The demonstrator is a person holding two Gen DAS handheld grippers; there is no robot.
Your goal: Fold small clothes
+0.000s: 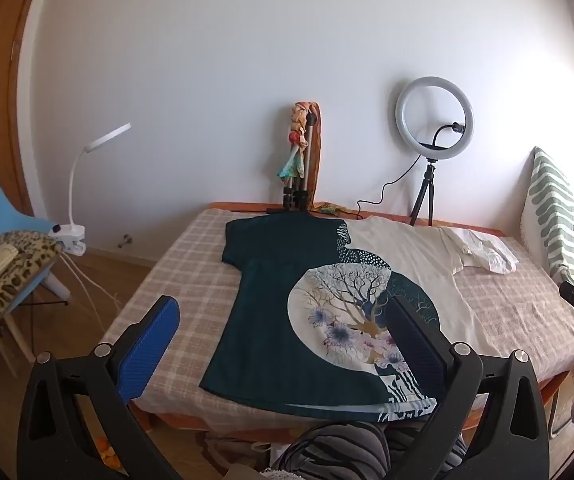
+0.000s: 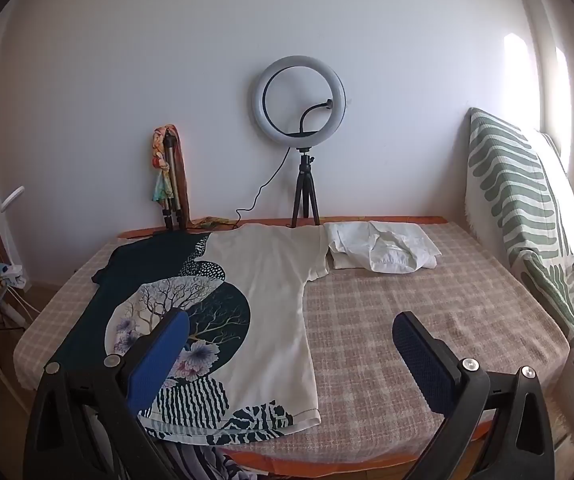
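A short-sleeved T-shirt (image 1: 263, 280), dark green on one half and cream on the other with a tree and flower print, lies spread flat on the checked bed cover (image 1: 191, 256). Its hem is at the near edge. My left gripper (image 1: 282, 306) hovers open above the hem, with nothing between its fingers. In the right wrist view the same T-shirt (image 2: 275, 280) lies at the left. My right gripper (image 2: 291, 320) is open over its cream side and the bare cover (image 2: 427, 292). A white garment (image 2: 383, 252) lies crumpled beside the far sleeve.
A ring light on a small tripod (image 2: 299, 104) and a folded tripod with a scarf (image 2: 169, 176) stand at the wall behind the bed. A green-striped cushion (image 2: 527, 216) leans at the right. A blue chair with leopard cloth (image 1: 3, 248) and a clip lamp (image 1: 75, 184) stand left.
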